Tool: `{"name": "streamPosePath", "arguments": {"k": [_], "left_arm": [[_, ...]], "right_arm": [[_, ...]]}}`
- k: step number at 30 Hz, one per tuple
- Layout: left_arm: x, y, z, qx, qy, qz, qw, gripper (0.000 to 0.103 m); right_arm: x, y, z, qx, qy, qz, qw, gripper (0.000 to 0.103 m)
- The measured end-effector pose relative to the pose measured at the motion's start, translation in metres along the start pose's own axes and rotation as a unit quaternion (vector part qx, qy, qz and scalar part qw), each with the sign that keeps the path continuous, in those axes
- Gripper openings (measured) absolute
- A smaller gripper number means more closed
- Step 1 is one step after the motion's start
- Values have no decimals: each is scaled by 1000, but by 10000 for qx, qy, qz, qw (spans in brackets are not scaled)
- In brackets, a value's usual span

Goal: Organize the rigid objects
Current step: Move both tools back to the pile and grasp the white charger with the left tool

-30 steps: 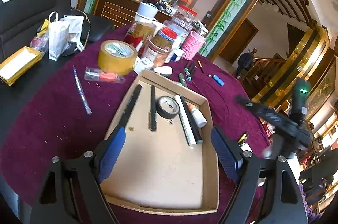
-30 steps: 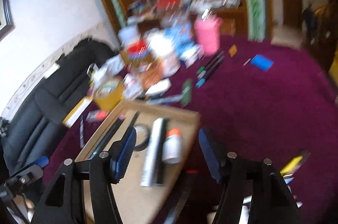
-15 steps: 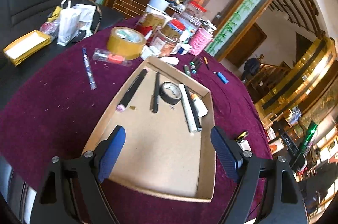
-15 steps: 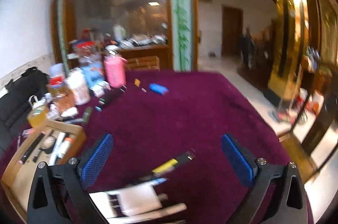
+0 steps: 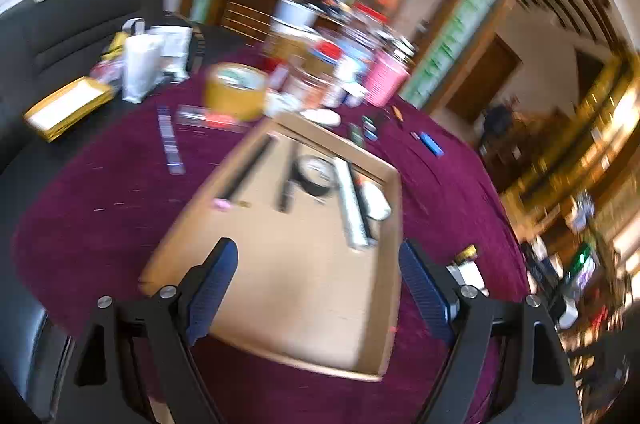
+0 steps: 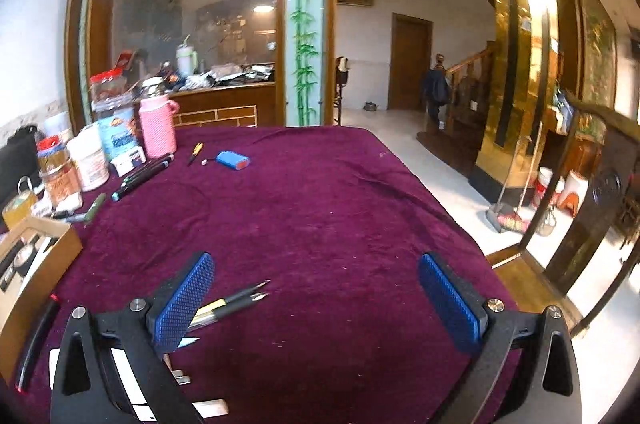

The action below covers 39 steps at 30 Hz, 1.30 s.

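Note:
A shallow cardboard tray (image 5: 320, 134) lies on the purple cloth and holds a long black pen (image 5: 250, 164), a black tape roll (image 5: 316, 172), a silver tube (image 5: 352, 208) and a small white bottle (image 5: 376, 204). My left gripper (image 5: 316, 248) hovers open over the tray's bare near end, with nothing between its blue pads. My right gripper (image 6: 316, 264) stands wide open over the cloth to the right of the tray (image 6: 60, 236). Tweezers and a yellow-banded pen (image 6: 232, 302) lie just beside its left finger (image 6: 184, 296), outside the jaws.
Markers (image 6: 144, 176), a yellow pen (image 6: 196, 152), a blue battery pack (image 6: 233, 160), a pink bottle (image 6: 158, 130) and jars crowd the far left. A yellow tape roll (image 5: 236, 90) and a blue pen (image 5: 170, 144) lie beyond the tray. The table edge (image 6: 460, 224) drops to the floor at right.
My right gripper has swung right, away from the tray, sunk toward the cloth and opened wider. It has left the left wrist view. The left gripper has drawn back slightly, still open.

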<state>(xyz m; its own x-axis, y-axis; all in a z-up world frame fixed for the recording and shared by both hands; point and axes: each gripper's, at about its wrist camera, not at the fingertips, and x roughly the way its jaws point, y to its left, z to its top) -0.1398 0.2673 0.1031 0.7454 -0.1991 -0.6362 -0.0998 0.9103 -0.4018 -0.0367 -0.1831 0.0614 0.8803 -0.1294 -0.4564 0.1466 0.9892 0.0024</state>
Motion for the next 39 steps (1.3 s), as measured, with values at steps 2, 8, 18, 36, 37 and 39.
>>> {"name": "streamPosePath", "arguments": {"k": [2,8,18,36,37,39], "left_arm": [[12,-21,-3,240,133,-100,9996,82],[59,-97,-26,1319,682,-288,9885,82],[134,-176,-72,3028,1366,-352,9426,82],[183,-194,-78,3506,1952,-626,9138,59],[185,-195,-77,3516,1927,-628,9139,62],[189,-197,-76,3542,1852,-623,9145,64]], "right_arm": [[4,-9,0,268,86,86,9996,102],[14,-26,-2,730,382,200,9964,102],[30,-47,-10,1310,865,368,9869,102],[45,-42,-16,1325,1319,600,9805,102],[46,-42,-16,1316,1328,609,9805,102],[47,-42,-16,1312,1338,615,9804,102]]}}
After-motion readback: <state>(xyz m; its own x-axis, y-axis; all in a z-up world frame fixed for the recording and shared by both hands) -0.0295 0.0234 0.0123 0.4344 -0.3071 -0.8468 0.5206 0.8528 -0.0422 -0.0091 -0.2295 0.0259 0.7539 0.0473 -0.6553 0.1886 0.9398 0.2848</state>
